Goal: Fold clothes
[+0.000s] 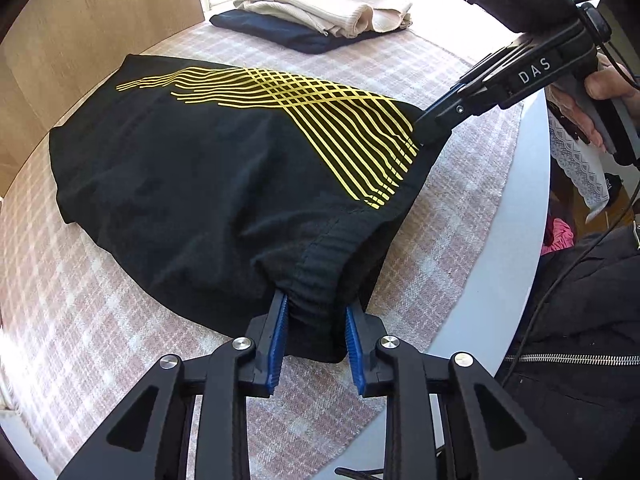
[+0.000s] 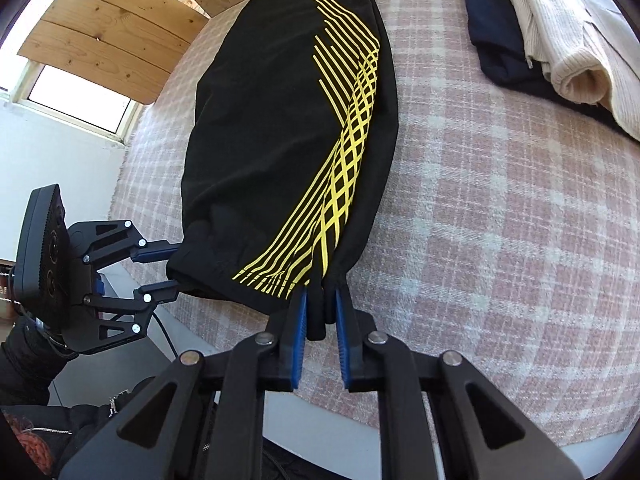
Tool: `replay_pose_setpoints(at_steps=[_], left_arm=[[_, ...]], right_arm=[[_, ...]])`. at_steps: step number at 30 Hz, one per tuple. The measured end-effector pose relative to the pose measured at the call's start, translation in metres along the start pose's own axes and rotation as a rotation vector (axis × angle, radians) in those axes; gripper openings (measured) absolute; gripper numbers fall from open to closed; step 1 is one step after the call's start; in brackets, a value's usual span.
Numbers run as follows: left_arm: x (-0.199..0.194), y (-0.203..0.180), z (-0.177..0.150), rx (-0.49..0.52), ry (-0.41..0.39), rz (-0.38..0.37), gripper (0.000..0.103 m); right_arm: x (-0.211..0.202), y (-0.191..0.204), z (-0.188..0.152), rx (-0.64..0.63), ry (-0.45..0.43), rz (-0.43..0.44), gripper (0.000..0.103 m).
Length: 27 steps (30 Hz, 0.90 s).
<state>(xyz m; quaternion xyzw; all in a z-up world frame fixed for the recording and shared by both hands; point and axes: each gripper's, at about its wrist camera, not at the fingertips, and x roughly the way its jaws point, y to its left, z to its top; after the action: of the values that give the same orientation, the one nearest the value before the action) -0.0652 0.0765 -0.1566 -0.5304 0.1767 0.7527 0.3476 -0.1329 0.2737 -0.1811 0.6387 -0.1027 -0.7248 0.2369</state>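
The black shorts (image 1: 208, 168) with the yellow line print (image 1: 320, 120) lie flat on the pink plaid cloth (image 1: 80, 280) that covers the table, and their long axis runs straight away from both grippers — ribbed waistband (image 1: 332, 248) at the near end, leg hems at the far end, toward the wooden panel (image 1: 80, 40). That axis is what the coming fold appears to turn on: the near end would have to travel along it, up and over, toward the far hems.

Both grippers sit at that waistband end, one at each corner. The left gripper (image 1: 316, 320) has its blue pads (image 1: 280, 320) clamped on the bunched waistband corner furthest from the yellow print; the fabric fills the gap between them. The right gripper (image 2: 320, 312) pinches the other corner, just beside the foot of the yellow print, with a thin fold of black cloth squeezed between its pads. Neither hand is nearer than the other — each holds its own corner, and the garment's width spans the space between them.

From either gripper the body of the shorts stretches ahead and slightly down. The held edge looks a little raised off the plaid cloth while the rest rests on it. A folded stack — a cream knit (image 1: 320, 8) on a navy garment (image 1: 288, 36) — lies well apart from the shorts, beyond the side that bears the yellow print.
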Motion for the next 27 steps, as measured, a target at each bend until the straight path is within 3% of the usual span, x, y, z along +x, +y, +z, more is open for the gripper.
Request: replay_pose_setpoints(at_steps=[3, 5, 7, 15, 23, 27], left_arm=[[-0.018, 0.029, 0.008, -0.030, -0.025, 0.001, 0.014], [-0.031, 0.050, 0.014, -0.054, -0.042, 0.003, 0.013], [-0.041, 0.065, 0.021, -0.079, -0.057, -0.005, 0.013], [-0.058, 0.085, 0.040, -0.020, -0.044, 0.026, 0.009], [-0.071, 0.150, 0.094, -0.058, -0.081, 0.034, 0.009], [-0.062, 0.191, 0.127, -0.056, -0.060, 0.048, 0.009]], right_arm=[[-0.015, 0.006, 0.014, 0.018, -0.047, 0.056, 0.013], [-0.024, 0.013, 0.024, 0.012, -0.082, 0.070, 0.013], [-0.032, 0.019, 0.035, -0.004, -0.104, 0.063, 0.013], [-0.045, 0.030, 0.077, -0.034, -0.146, 0.028, 0.013], [-0.061, 0.039, 0.146, -0.027, -0.203, 0.027, 0.013], [-0.056, 0.042, 0.197, -0.018, -0.206, 0.016, 0.013]])
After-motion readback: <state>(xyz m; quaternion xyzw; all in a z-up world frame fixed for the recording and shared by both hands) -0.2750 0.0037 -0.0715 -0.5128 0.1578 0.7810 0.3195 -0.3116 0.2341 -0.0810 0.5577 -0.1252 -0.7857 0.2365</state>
